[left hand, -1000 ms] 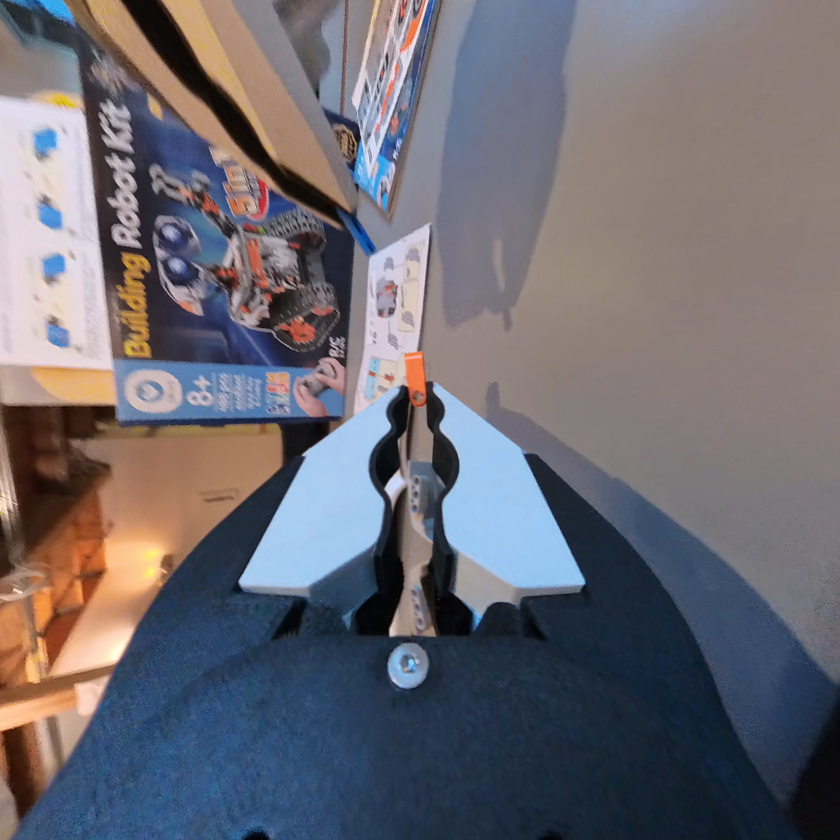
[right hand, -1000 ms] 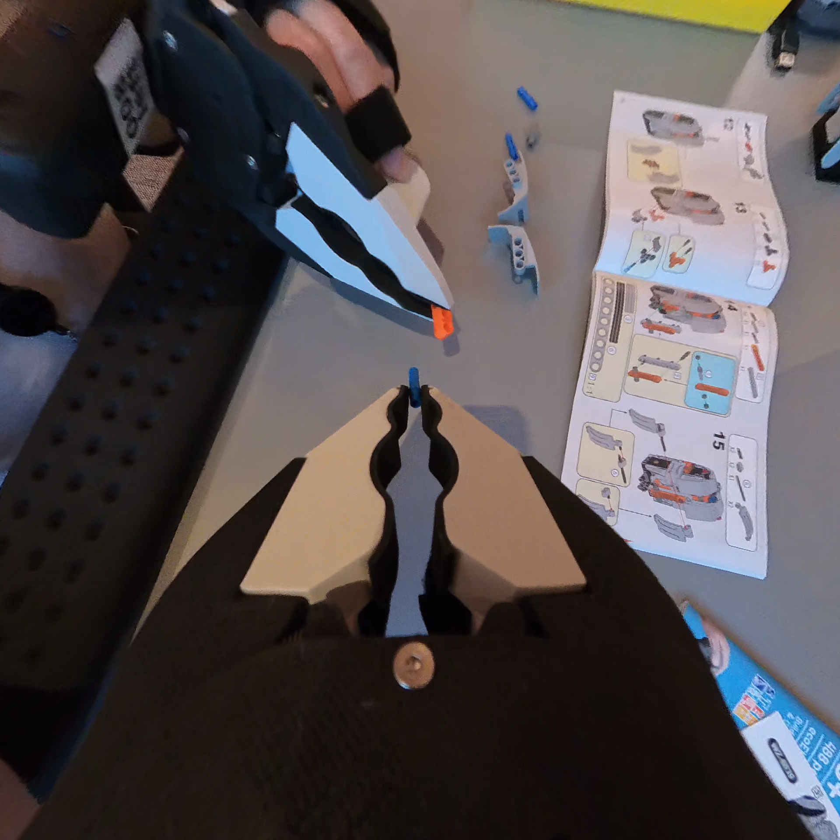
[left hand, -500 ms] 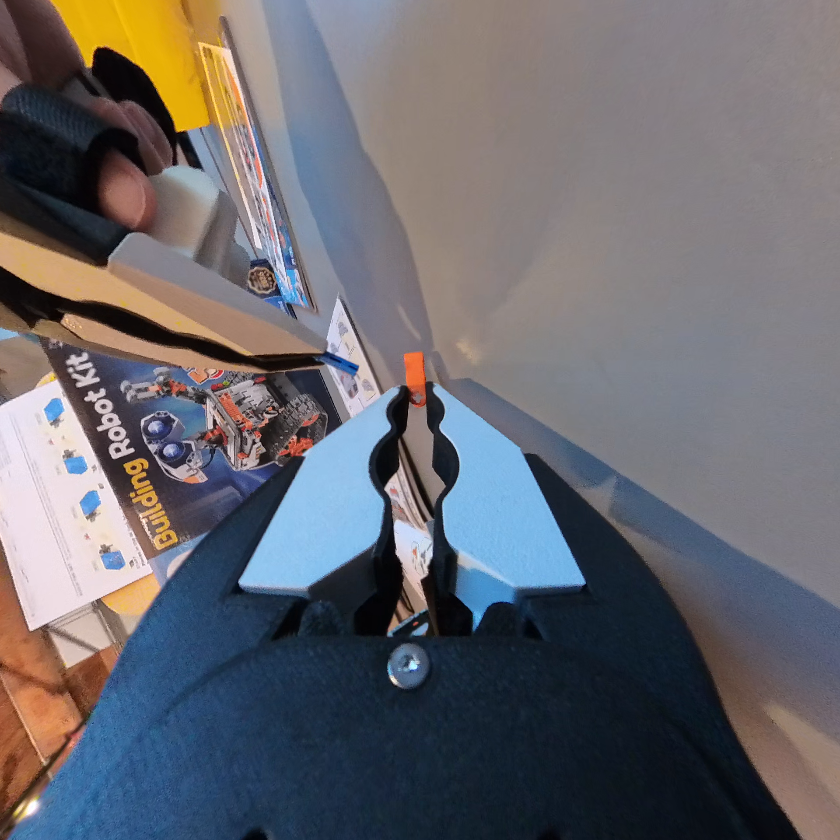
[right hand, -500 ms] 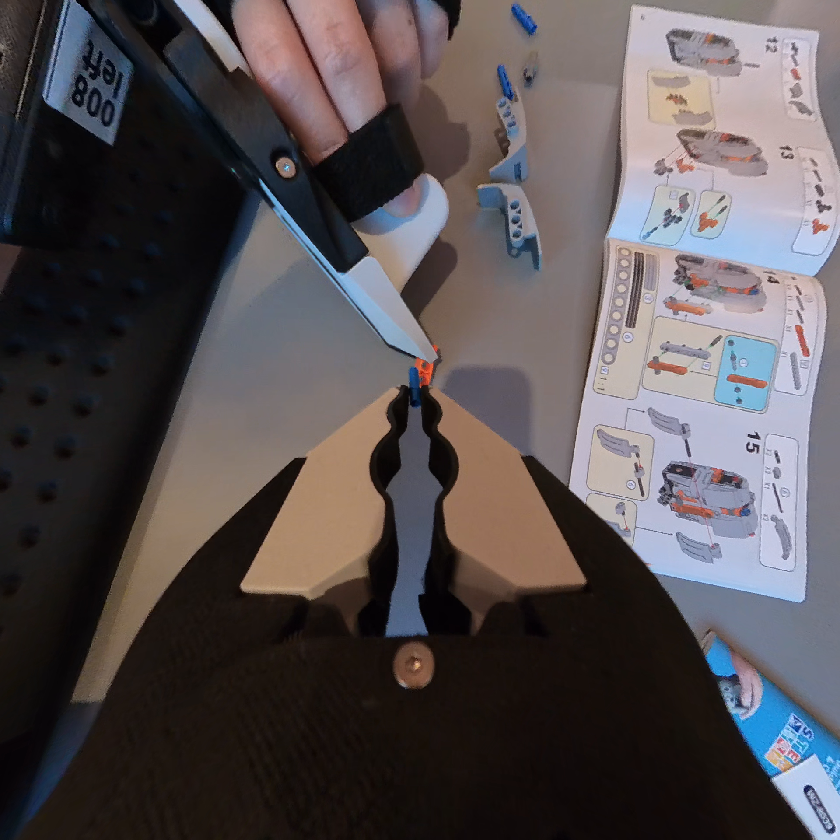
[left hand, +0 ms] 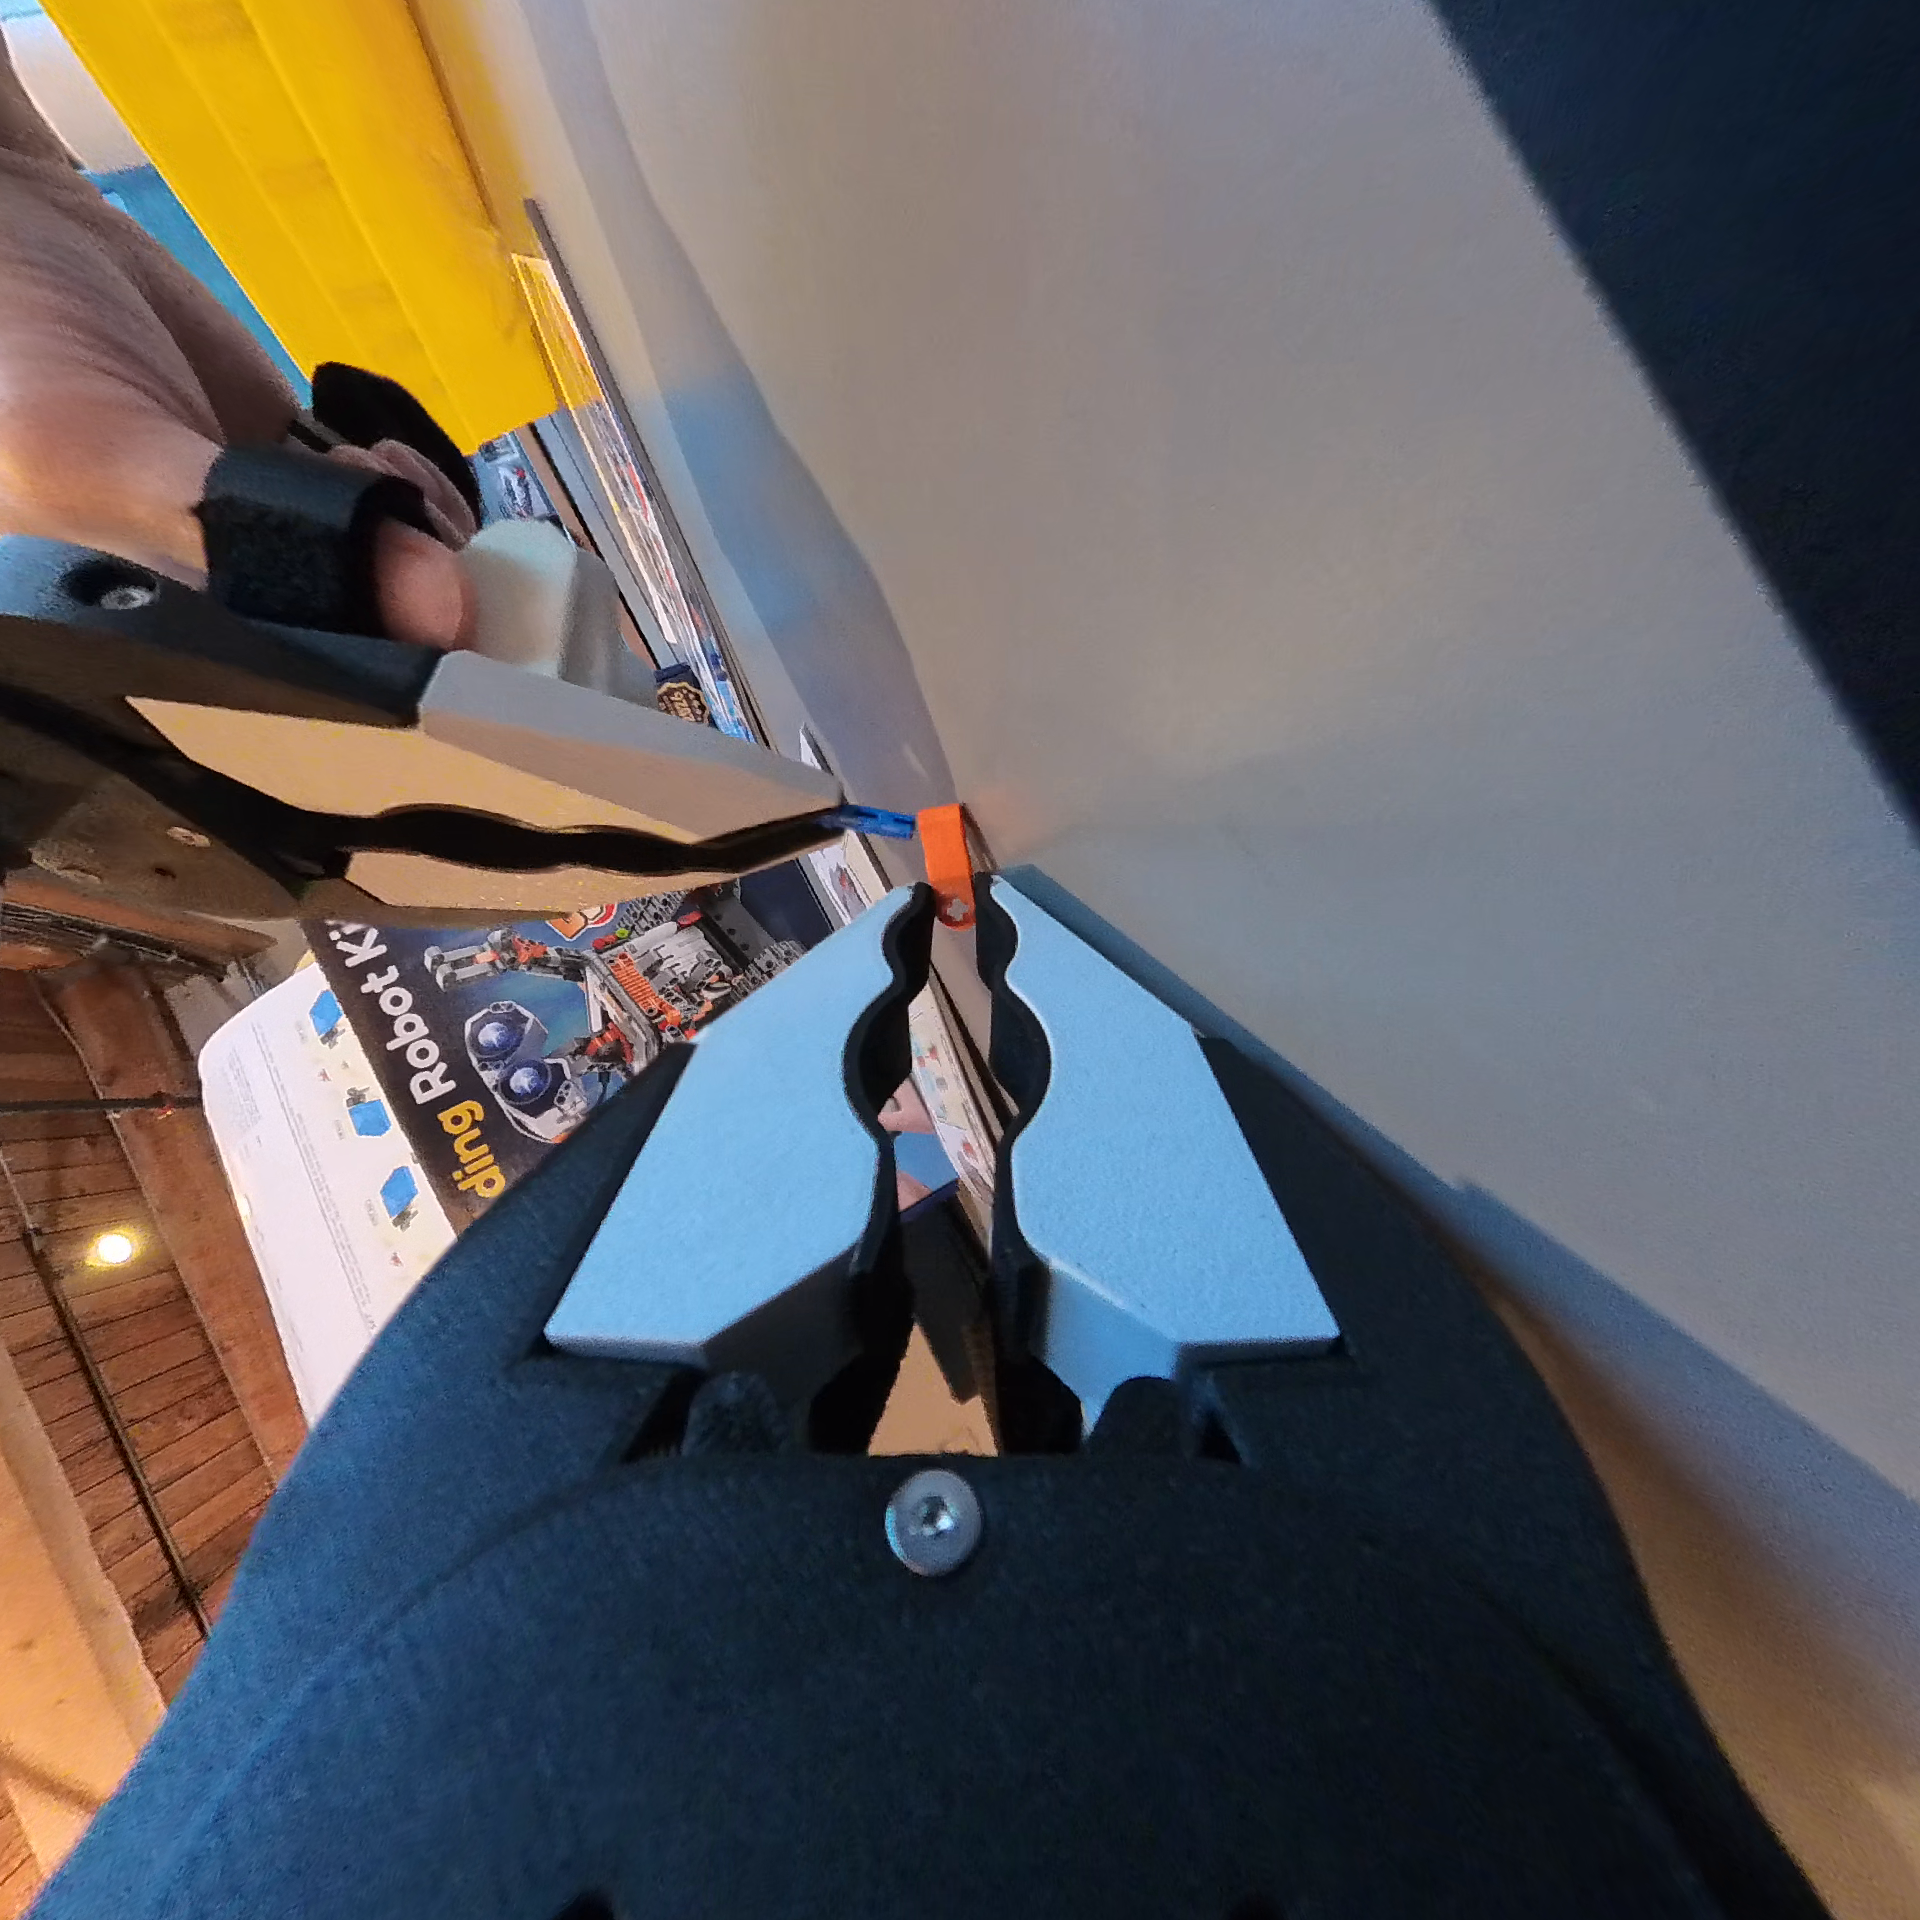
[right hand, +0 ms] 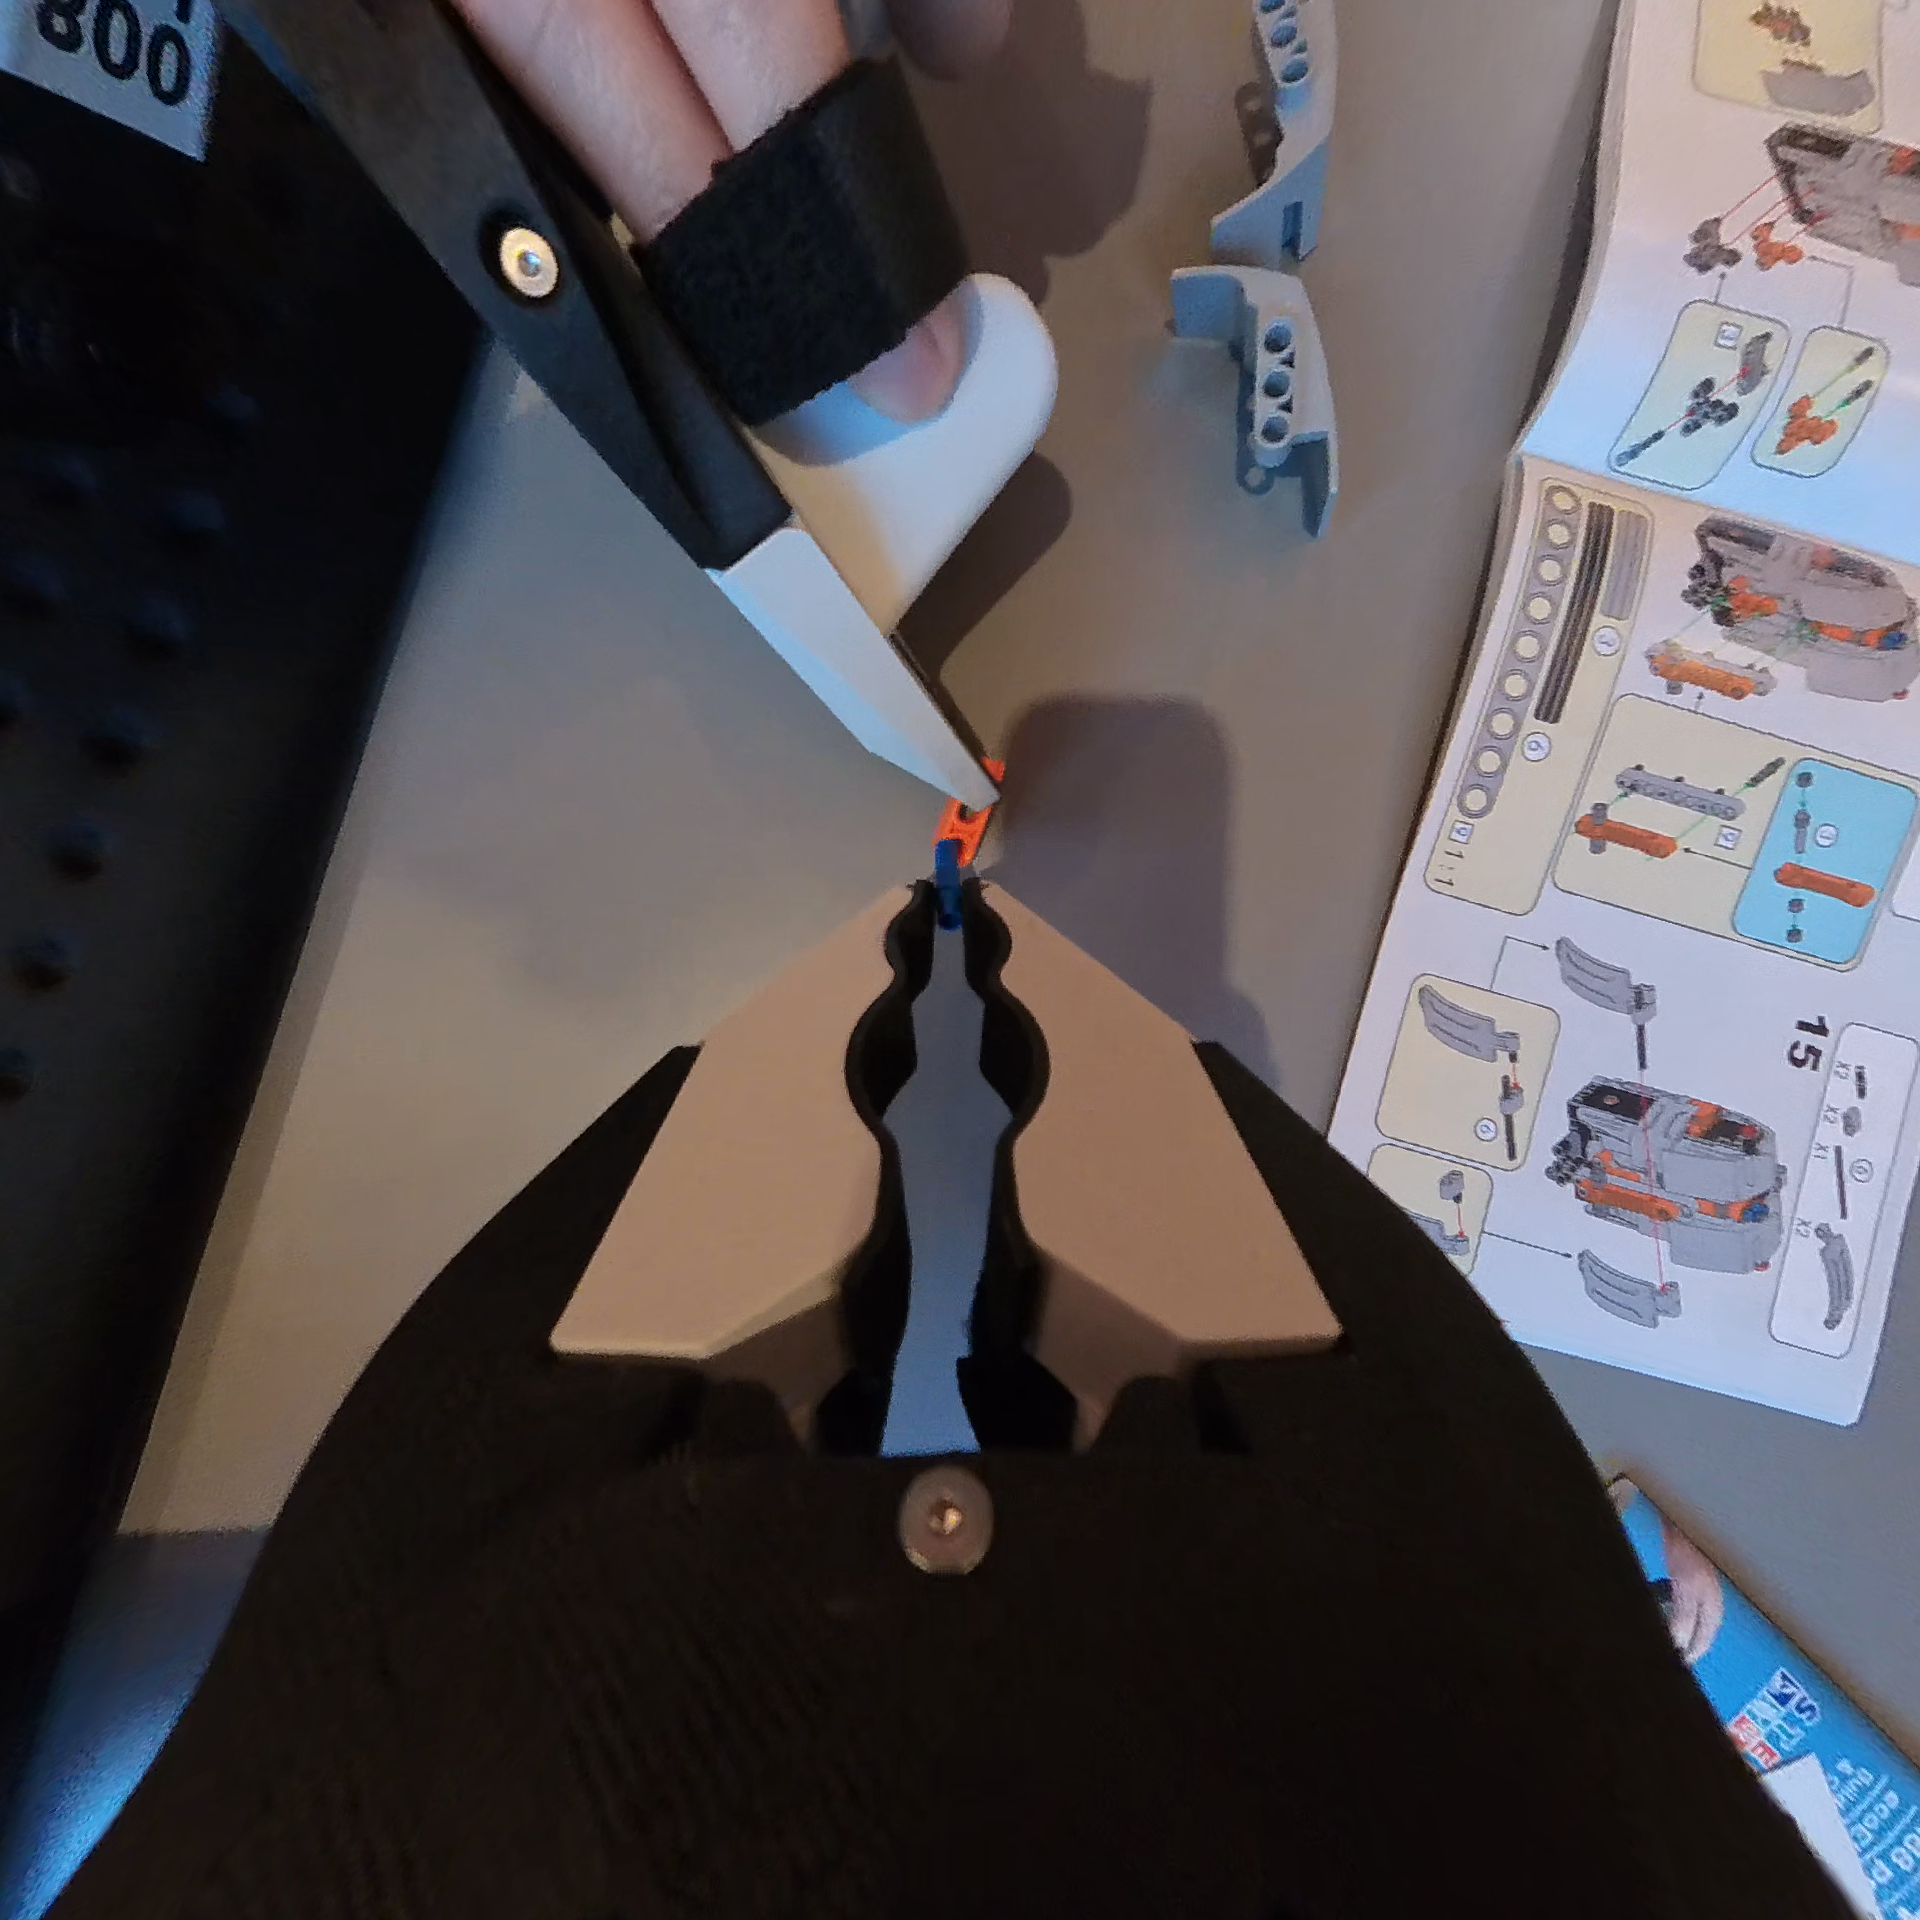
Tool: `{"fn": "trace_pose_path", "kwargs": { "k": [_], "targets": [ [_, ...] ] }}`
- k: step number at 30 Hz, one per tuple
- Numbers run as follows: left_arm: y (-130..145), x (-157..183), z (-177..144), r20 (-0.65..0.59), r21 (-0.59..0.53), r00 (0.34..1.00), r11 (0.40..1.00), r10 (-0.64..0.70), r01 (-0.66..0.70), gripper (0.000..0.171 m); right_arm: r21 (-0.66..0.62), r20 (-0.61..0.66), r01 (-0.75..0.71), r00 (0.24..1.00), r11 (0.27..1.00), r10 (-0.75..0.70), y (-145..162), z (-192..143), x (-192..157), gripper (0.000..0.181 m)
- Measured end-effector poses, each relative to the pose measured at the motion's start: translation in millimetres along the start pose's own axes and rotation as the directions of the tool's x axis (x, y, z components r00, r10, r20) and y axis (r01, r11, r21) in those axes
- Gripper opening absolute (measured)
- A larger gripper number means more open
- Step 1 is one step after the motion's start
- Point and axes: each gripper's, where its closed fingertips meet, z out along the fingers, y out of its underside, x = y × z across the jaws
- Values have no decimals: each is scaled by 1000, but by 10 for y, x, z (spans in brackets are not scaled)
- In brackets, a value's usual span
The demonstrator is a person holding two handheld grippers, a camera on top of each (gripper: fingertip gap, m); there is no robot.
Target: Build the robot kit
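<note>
left wrist view: a small orange piece is pinched at the tips of the left gripper, with the blue pin just beside it.

right wrist view: the blue pin is clamped by the right gripper above the grey table, its tip touching the orange piece.

Dim warm light, blurred wide-angle edges

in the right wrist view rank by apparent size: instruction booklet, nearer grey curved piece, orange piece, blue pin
1. instruction booklet
2. grey curved piece
3. and 4. orange piece and blue pin: both tiny and partly hidden, so unranked.
</note>
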Motion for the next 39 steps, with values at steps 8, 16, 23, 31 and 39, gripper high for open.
{"fn": "trace_pose_path", "kwargs": {
  "k": [8, 16, 23, 31, 39],
  "targets": [
    [-42, -21, 7, 11, 13, 999, 999, 41, -41, 6, -65, 14, 26, 1000, 998, -25, 30, 7, -22, 4],
    [-69, -37, 16, 6, 17, 999, 999, 45, -46, 6, -23, 46, 25, 999, 999, -24, -68, 25, -70, 4],
    [-35, -36, 30, 11, 1, 1000, 1000, 10, -10, 6, 14, 8, 5, 1000, 1000, -5, -29, -19, -9, 4],
    [128, -5, 61, -33, -113, 982, 977, -186, 181, 6, 387, 205, -386, 921, 838, 330, -214, -280, 224, 4],
    [134, -61, 14, -48, -127, 920, 916, -388, 380, 21, 383, 179, -374, 927, 845, 329, -144, -249, 225, 4]
  ]
}}
